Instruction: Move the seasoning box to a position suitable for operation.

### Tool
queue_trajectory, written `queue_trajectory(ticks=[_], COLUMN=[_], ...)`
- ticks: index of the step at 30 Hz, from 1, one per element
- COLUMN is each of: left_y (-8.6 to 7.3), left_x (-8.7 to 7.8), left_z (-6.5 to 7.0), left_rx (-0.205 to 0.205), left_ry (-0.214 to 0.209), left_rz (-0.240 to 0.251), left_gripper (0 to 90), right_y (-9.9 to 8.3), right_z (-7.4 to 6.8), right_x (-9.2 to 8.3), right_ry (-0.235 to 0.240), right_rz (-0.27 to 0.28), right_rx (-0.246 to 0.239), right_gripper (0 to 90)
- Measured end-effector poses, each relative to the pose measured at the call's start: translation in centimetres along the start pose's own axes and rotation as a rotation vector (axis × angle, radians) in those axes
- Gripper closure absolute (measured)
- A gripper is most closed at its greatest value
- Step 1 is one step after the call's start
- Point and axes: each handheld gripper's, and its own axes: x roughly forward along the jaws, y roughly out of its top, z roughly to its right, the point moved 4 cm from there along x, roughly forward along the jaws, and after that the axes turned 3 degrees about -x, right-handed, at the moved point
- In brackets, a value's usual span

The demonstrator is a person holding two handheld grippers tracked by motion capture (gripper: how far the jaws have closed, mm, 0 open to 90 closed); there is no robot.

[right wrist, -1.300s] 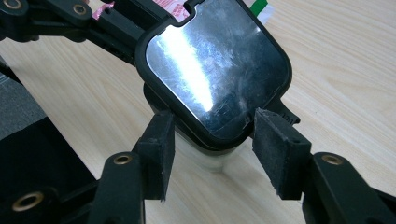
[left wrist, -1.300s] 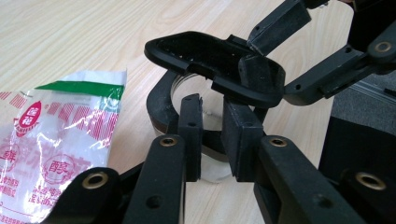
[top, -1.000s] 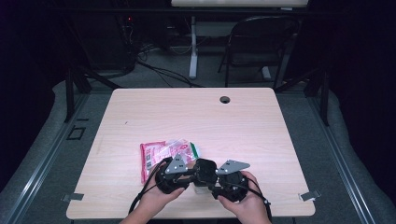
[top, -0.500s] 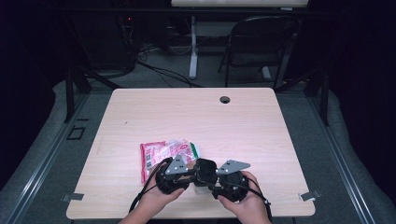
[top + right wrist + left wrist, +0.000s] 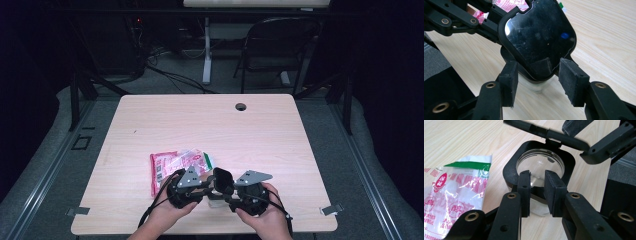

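One jar [image 5: 539, 173], one packet [image 5: 176, 164] — two hand-held grippers.

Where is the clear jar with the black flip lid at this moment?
In the high view, the jar stands near the table's front edge, between the left gripper and right gripper, just right of the red-and-white packet.

Pale wood-grain bench [image 5: 150, 130], light tan with fine streaks. Clear glass jar [image 5: 539, 166] with a glossy black flip lid [image 5: 540, 37] and black collar. Crinkly see-through packet [image 5: 175, 167], red-and-white striped print, green band along the top edge. Matte black tongs [image 5: 537, 192], grey three-cornered plates on top.
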Motion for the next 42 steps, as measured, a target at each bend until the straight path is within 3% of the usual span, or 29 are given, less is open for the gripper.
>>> queue_trajectory(ticks=[23, 33, 36, 42], left_y=[0.0, 0.1, 0.1, 0.1], left_x=[0.0, 0.0, 0.0, 0.0], left_z=[0.0, -0.1, -0.1, -0.1], left_rx=[0.002, 0.008, 0.008, 0.005], left_ry=[-0.001, -0.007, -0.006, -0.007], left_rz=[0.001, -0.004, -0.005, -0.004], left_gripper=[76.1, 76.1, 76.1, 76.1], right_y=[-0.5, -1.1, -1.2, -1.2], right_z=[1.3, 1.7, 1.7, 1.7], right_x=[-2.2, -3.0, -3.0, -2.7], right_ry=[-0.015, -0.008, -0.010, -0.013], right_rz=[0.028, 0.019, 0.014, 0.017], right_rx=[0.044, 0.062, 0.063, 0.075], right_gripper=[58.3, 72.5, 72.2, 61.7])
